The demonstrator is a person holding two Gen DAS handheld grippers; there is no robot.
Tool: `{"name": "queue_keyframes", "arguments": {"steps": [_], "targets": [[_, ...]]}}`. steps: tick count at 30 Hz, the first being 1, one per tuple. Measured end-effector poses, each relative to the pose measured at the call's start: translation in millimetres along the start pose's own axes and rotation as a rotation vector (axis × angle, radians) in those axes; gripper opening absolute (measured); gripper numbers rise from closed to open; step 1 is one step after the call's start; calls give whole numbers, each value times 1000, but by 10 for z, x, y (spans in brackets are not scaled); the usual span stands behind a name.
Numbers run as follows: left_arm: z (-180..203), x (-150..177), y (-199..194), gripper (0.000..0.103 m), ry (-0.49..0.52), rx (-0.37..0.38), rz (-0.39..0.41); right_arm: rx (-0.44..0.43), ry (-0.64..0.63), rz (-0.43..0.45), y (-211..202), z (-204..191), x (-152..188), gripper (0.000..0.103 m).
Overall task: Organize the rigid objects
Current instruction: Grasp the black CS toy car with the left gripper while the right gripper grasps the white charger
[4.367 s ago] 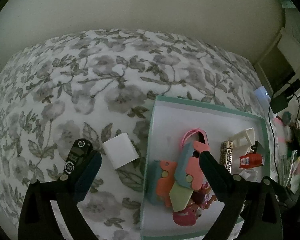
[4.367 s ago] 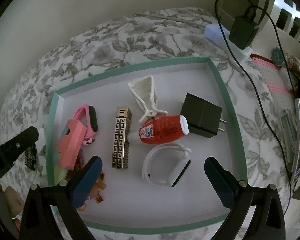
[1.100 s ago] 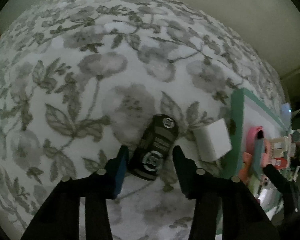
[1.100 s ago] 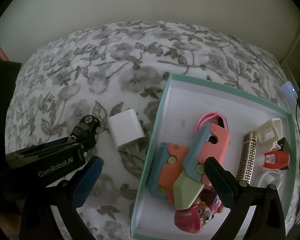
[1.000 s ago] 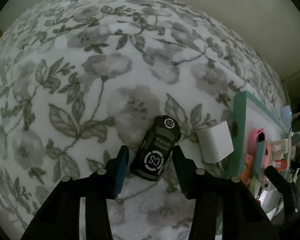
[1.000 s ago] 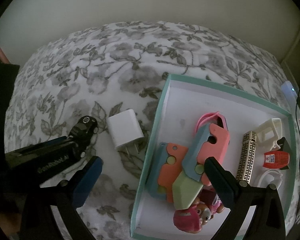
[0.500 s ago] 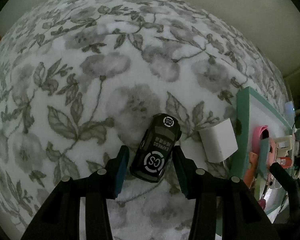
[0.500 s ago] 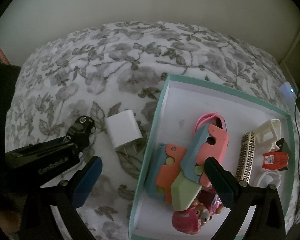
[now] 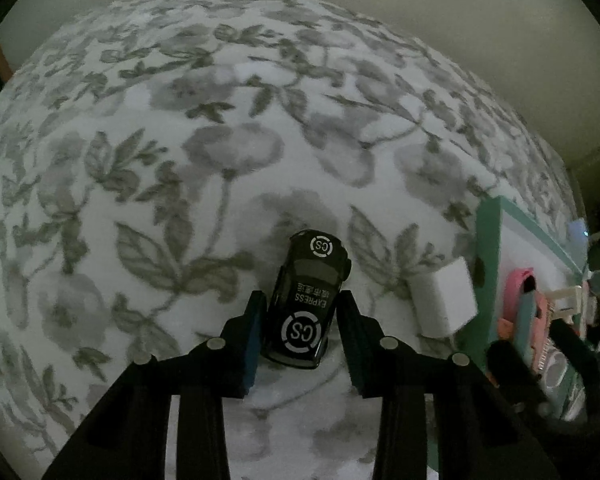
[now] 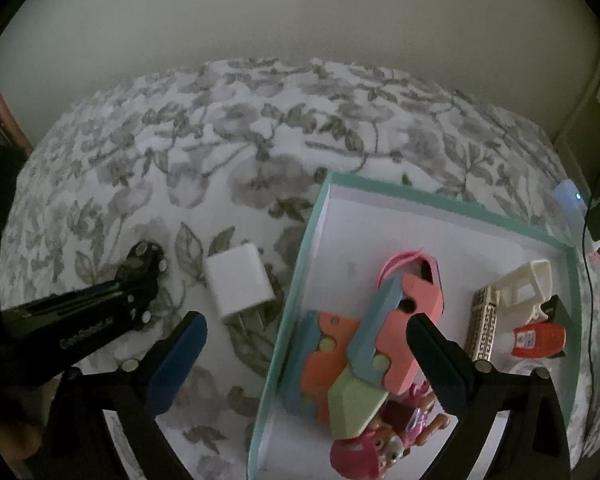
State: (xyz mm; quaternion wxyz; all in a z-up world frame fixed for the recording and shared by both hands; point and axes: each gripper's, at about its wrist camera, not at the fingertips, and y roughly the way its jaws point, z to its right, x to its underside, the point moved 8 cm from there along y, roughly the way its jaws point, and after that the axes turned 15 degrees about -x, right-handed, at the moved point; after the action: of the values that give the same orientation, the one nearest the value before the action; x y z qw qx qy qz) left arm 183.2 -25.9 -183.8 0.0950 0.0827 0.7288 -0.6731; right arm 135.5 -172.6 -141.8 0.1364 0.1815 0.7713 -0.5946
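We've got the left gripper [image 9: 300,328] pointed steeply down over the floral bedcover [image 9: 180,160], jaws closing w/ the black toy car [image 9: 308,300] btwn them; the left pad looks to be touching the car's side, the right one shows a sliver of gap, so we can't say it's pinched. The car sits on the cover, nose away from us, "CS" rings on hood & roof, "EXPRESS" across the top. Just right of it lies the white charger block [image 9: 446,300], close to the wall of the teal-rimmed tray [image 9: 488,264] but apart from the car. From the right wrist cam, our right gripper [image 10: 304,352] hangs wide open, nothing in it, one finger over the cover & the other over the tray [image 10: 296,280]. In the tray: a heap of pink/orange/blue/green plastic pieces [image 10: 364,352], a pink-haired toy figure [image 10: 364,452] at the near edge, a gold patterned bar [image 10: 482,328], a white clip [image 10: 528,284], a small red bottle [image 10: 538,340]. In the same view the car [image 10: 144,264] pokes out past the left tool, w/ the charger [image 10: 240,284] btwn it & the tray.
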Motion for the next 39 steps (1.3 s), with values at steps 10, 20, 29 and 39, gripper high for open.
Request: {"name": "queue_keyframes", "arguments": {"steps": [10, 20, 29, 39], "targets": [[-327, -50, 66, 38, -76, -24, -17, -61, -69, 61, -2, -225, -184, 94], [-481, -16, 112, 38, -119, 10, -38, -98, -127, -4, 345, -436, -234, 69], [-460, -27, 125, 38, -124, 16, -43, -85, -158, -44, 527, -474, -193, 64], [-436, -44, 128, 38, -123, 13, -47, -122, -142, -104, 654, -540, -66, 50]]}}
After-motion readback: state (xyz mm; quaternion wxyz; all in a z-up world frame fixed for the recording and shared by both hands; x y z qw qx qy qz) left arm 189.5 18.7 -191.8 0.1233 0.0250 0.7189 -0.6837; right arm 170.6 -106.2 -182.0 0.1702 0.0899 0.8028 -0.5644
